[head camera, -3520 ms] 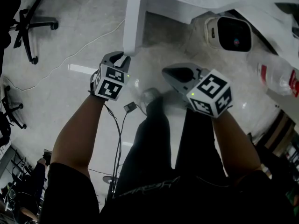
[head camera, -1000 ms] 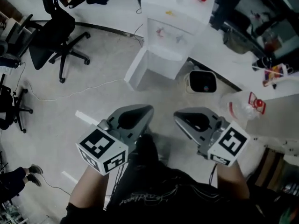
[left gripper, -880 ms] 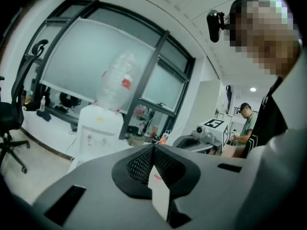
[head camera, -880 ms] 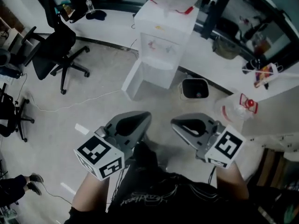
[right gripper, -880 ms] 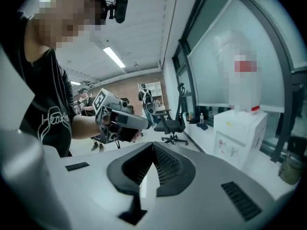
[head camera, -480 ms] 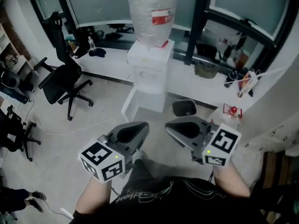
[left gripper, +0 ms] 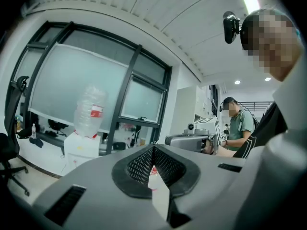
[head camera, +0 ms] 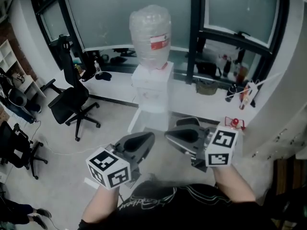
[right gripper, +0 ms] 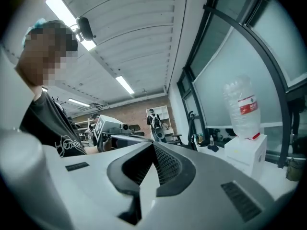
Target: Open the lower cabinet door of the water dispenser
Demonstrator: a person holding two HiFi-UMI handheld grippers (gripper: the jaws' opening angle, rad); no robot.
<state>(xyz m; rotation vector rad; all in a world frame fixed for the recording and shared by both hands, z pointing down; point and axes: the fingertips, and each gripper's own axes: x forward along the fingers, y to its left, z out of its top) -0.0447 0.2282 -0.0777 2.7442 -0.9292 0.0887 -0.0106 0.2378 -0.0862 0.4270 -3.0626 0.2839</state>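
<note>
The white water dispenser (head camera: pixel 150 87) stands by the window with a clear bottle (head camera: pixel 149 32) on top. Its lower cabinet door (head camera: pixel 139 122) hangs swung out to the left. My left gripper (head camera: pixel 147 139) and right gripper (head camera: pixel 169 134) float side by side well in front of the dispenser. Both are shut and hold nothing. In the left gripper view my shut left gripper (left gripper: pixel 153 147) points level, with the dispenser (left gripper: pixel 76 146) far off at the left. Past my shut right gripper (right gripper: pixel 154 145) in the right gripper view, the dispenser (right gripper: pixel 247 155) stands far off at the right.
Black office chairs (head camera: pixel 72 102) (head camera: pixel 17 143) stand on the floor at the left. A grey bin (head camera: pixel 188 122) and a spare bottle with a red cap (head camera: pixel 233 123) sit right of the dispenser. A person in a green shirt (left gripper: pixel 237 128) stands behind.
Both grippers have risen from near the floor and drawn back from the dispenser. The head view has lifted from the floor to the window. The jaws stay shut.
</note>
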